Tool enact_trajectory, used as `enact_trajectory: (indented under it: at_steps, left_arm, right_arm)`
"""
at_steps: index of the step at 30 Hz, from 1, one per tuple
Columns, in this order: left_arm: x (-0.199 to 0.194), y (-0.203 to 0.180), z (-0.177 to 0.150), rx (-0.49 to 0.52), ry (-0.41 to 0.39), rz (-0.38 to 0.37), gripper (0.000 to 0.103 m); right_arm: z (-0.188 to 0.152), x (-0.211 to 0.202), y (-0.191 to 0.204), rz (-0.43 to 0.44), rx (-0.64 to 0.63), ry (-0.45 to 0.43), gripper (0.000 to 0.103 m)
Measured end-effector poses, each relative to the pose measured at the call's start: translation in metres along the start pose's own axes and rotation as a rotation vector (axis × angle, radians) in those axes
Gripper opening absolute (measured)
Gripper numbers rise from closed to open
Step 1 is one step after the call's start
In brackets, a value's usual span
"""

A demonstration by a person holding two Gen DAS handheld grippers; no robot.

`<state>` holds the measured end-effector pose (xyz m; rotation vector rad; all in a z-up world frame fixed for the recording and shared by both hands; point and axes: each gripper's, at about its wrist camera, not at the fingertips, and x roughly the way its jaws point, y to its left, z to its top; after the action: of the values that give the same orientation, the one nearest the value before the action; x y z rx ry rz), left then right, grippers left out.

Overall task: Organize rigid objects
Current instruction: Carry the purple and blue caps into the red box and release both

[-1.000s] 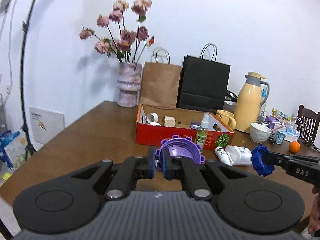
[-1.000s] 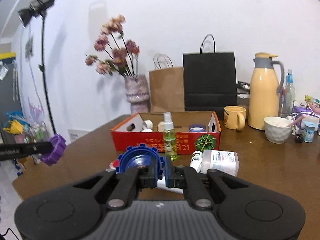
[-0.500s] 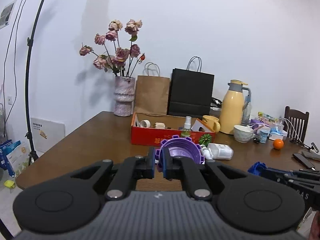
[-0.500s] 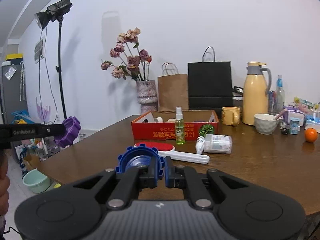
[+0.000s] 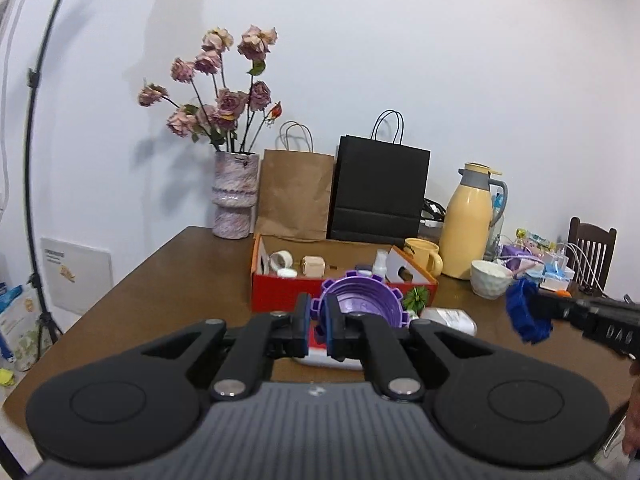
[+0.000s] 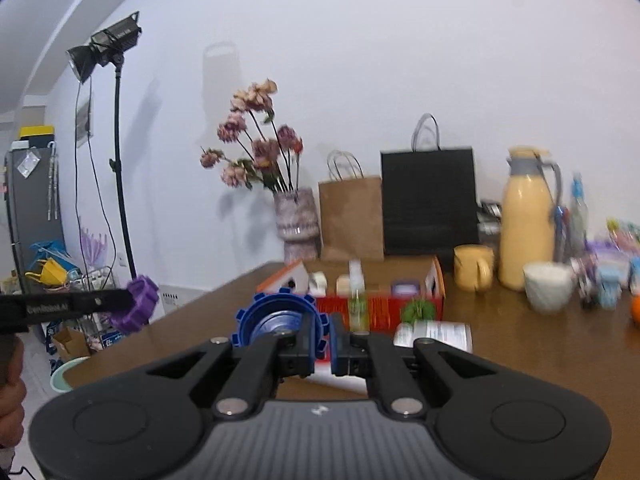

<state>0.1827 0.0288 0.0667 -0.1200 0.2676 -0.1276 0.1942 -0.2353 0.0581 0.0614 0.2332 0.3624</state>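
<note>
White-walled room; brown wooden table (image 5: 168, 280) with a smooth, slightly glossy top, seen from its near edge.

Nearest: the left gripper (image 5: 317, 322), matte black plastic with blue pads, is clamped on the rim of a purple gear-shaped cup (image 5: 362, 304). The cup is hard plastic with a toothed edge and ridged rings inside; its open mouth faces the camera, so its axis runs roughly level, along the fingers. It is held above the table, in front of the box.

The right gripper (image 6: 326, 342) is likewise pinched tight on the rim of a blue gear-shaped cup (image 6: 280, 318), same toothed form, mouth toward the camera, axis along the fingers, also off the table. In the left view this blue cup shows edge-on at the right.

Under the grippers lies a flat white object, mostly hidden. Just beyond: a white labelled bottle (image 6: 436, 334) on its side, long axis across the view, and a small green ridged ball (image 6: 418, 311).

Next: a red cardboard box (image 5: 280, 288), open-topped, holding a tape roll (image 5: 281, 258) and small items.

Farthest, by the wall: mottled ceramic vase (image 5: 234, 196) of dried roses, brown paper bag (image 5: 296, 196), black paper bag (image 5: 380, 192), yellow mug (image 5: 424, 260), yellow thermos jug (image 5: 472, 220), white bowl (image 5: 488, 284).
</note>
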Motion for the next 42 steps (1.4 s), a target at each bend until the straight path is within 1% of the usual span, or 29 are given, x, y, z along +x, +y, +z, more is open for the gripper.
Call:
enact_trajectory:
  at_steps: [4,7,13,15,17,18,20,21,23,24,26,27,29,31,32,33,34,35,36,37,39,42]
  left_arm:
    - [0.051,0.01,0.024,-0.009,0.031,-0.036,0.007]
    - [0.097,0.016,0.039,-0.012,0.058,-0.044,0.007]
    - [0.192,0.031,0.064,-0.054,0.136,-0.091,0.007]
    - [0.221,0.035,0.069,-0.067,0.162,-0.103,0.007]
    - [0.254,0.039,0.072,-0.072,0.215,-0.119,0.007]
    - [0.269,0.039,0.074,-0.056,0.239,-0.108,0.007]
    - [0.299,0.039,0.073,-0.009,0.263,-0.047,0.007]
    - [0.314,0.04,0.071,0.006,0.277,-0.038,0.007]
    - [0.341,0.046,0.068,-0.006,0.306,-0.016,0.007]
    - [0.354,0.049,0.065,-0.011,0.329,-0.006,0.007]
    - [0.372,0.054,0.058,-0.013,0.375,-0.001,0.008]
    - [0.378,0.054,0.056,0.0,0.382,0.028,0.008]
    - [0.386,0.053,0.053,0.047,0.372,0.051,0.009]
    - [0.394,0.058,0.054,0.028,0.377,0.056,0.01]
    - [0.398,0.06,0.056,0.022,0.38,0.055,0.01]
    - [0.401,0.06,0.057,0.024,0.381,0.062,0.013]
    - [0.402,0.061,0.059,0.029,0.38,0.069,0.017]
    - [0.402,0.06,0.061,0.029,0.372,0.069,0.034]
    - [0.4,0.06,0.063,0.026,0.359,0.064,0.048]
    - [0.397,0.058,0.065,0.03,0.35,0.061,0.049]
    - [0.387,0.053,0.069,0.045,0.33,0.054,0.05]
    - [0.362,0.046,0.074,0.051,0.3,0.039,0.058]
  right_arm:
    - [0.036,0.045,-0.02,0.02,-0.023,-0.018,0.006]
    - [0.059,0.079,-0.031,0.027,-0.048,-0.028,0.006]
    - [0.098,0.162,-0.052,0.024,-0.094,-0.01,0.006]
    - [0.106,0.197,-0.062,0.031,-0.093,0.036,0.006]
    - [0.111,0.233,-0.071,0.056,-0.077,0.099,0.006]
    - [0.111,0.249,-0.076,0.076,-0.069,0.117,0.006]
    - [0.108,0.289,-0.087,0.104,-0.039,0.17,0.006]
    - [0.104,0.308,-0.093,0.117,-0.02,0.205,0.006]
    - [0.097,0.352,-0.103,0.136,-0.002,0.302,0.006]
    - [0.094,0.377,-0.107,0.119,0.01,0.354,0.006]
    - [0.091,0.413,-0.112,0.128,0.022,0.419,0.006]
    - [0.089,0.43,-0.115,0.132,0.031,0.448,0.007]
    - [0.082,0.459,-0.118,0.141,0.036,0.498,0.007]
    - [0.071,0.481,-0.117,0.145,0.033,0.551,0.007]
    - [0.067,0.493,-0.118,0.154,0.051,0.572,0.009]
    - [0.063,0.501,-0.118,0.166,0.069,0.593,0.011]
    - [0.059,0.51,-0.118,0.179,0.093,0.621,0.014]
    - [0.056,0.517,-0.119,0.188,0.109,0.639,0.024]
    - [0.053,0.52,-0.119,0.197,0.12,0.645,0.032]
    - [0.052,0.518,-0.118,0.192,0.122,0.632,0.039]
    - [0.057,0.509,-0.117,0.166,0.108,0.601,0.041]
    - [0.074,0.474,-0.121,0.166,0.123,0.53,0.047]
